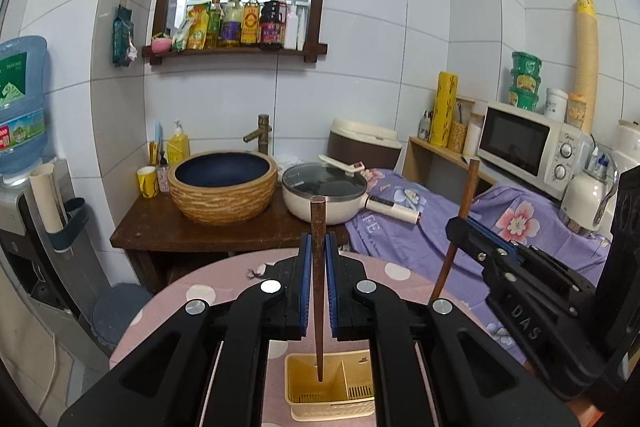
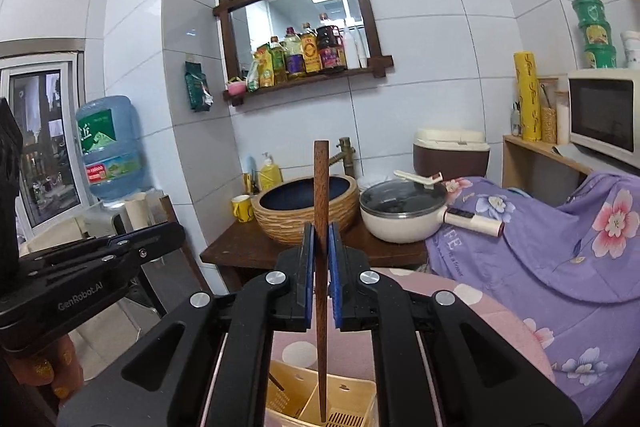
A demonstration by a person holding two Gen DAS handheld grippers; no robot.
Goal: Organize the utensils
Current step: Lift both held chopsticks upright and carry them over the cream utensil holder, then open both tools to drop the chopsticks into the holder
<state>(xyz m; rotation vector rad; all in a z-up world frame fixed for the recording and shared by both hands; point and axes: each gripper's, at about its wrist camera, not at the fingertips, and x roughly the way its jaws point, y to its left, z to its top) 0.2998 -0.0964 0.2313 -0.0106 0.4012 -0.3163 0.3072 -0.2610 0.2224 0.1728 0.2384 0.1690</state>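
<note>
My left gripper [image 1: 318, 247] is shut on a brown wooden chopstick [image 1: 318, 227]. It holds it upright, with the tip inside the left compartment of a cream plastic utensil holder [image 1: 304, 407]. My right gripper [image 2: 321, 239] is shut on a second wooden chopstick [image 2: 321, 195], upright, its tip down in the same holder [image 2: 280, 387]. The right gripper also shows in the left wrist view [image 1: 468, 227], to the right, with its chopstick [image 1: 466, 195]. The tip of the left chopstick [image 2: 276, 381] shows in the holder's other compartment. The left gripper body [image 2: 100, 259] is at the left.
The holder stands on a round table with a pink dotted cloth [image 1: 400, 273]. Behind are a wooden stand with a basin [image 1: 222, 187], a white pan [image 1: 324, 193], a purple floral cloth [image 1: 520, 227], a microwave [image 1: 528, 147] and a water dispenser [image 1: 24, 107].
</note>
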